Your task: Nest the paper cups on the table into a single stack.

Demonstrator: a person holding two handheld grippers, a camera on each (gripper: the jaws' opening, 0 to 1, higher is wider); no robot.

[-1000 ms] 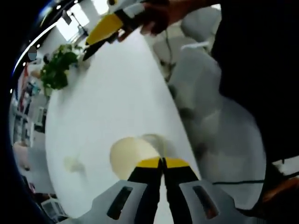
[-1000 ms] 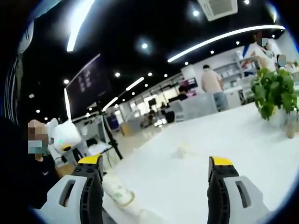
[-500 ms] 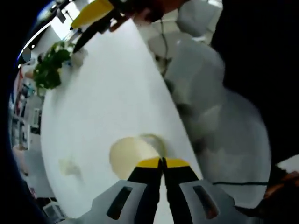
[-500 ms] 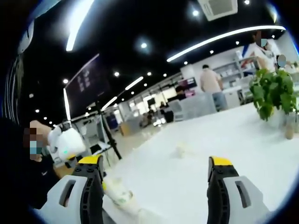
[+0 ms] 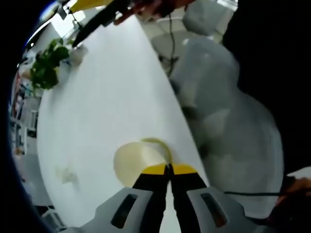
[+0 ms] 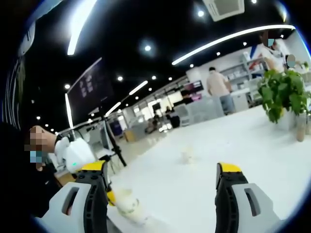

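My left gripper (image 5: 169, 169) is shut on the rim of a paper cup (image 5: 138, 159), whose open mouth faces the camera just above the white table (image 5: 112, 97). A second, small cup (image 5: 65, 174) stands on the table further left. The same small cup (image 6: 187, 155) shows in the right gripper view, out ahead at mid-table. My right gripper (image 6: 162, 168) is open, held above the table with nothing between its jaws. Low on the left of that view, the left gripper (image 6: 77, 154) holds the paper cup (image 6: 128, 205). The right gripper (image 5: 97, 10) appears in a hand at the top of the left gripper view.
A potted green plant (image 6: 284, 92) stands at the table's far end, also seen as the plant (image 5: 46, 68). Grey chairs (image 5: 218, 111) sit along the table's edge beside the person's dark clothes. Several people stand in the background.
The left gripper view has shifted, so the right gripper now sits higher at its top edge. In the right gripper view, the left gripper and its cup have moved slightly right and up.
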